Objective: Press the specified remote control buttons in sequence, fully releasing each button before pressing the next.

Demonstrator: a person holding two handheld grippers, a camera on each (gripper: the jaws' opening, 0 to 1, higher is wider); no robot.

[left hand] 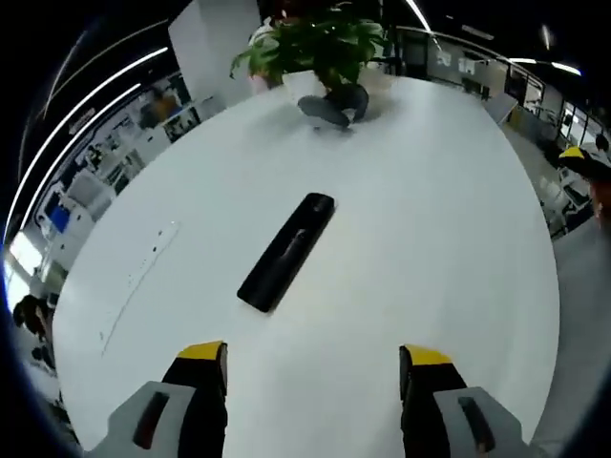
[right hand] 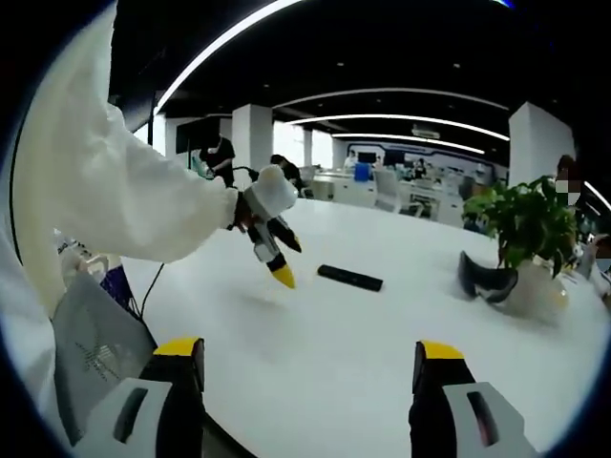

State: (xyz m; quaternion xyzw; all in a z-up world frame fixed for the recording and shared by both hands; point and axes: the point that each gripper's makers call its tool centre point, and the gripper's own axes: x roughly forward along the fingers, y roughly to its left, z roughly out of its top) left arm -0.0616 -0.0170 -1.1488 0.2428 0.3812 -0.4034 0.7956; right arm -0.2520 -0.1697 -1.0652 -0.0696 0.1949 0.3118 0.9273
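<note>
A black remote control (left hand: 286,252) lies flat on the white table (left hand: 420,219), slanted, a short way beyond my left gripper (left hand: 313,361). That gripper is open, its yellow-tipped jaws wide apart above bare table. In the right gripper view the remote (right hand: 349,278) is a small dark bar far out on the table. My right gripper (right hand: 310,358) is open too, hovering near the table's edge. The left gripper (right hand: 277,256) shows there from the side, held by a white-sleeved arm (right hand: 124,200), its yellow tip pointing down over the table left of the remote.
A potted green plant (left hand: 320,43) stands at the table's far end with a dark curved object (left hand: 334,105) at its foot. The same plant (right hand: 525,224) and dark object (right hand: 485,277) sit at the right. Office desks and people lie beyond.
</note>
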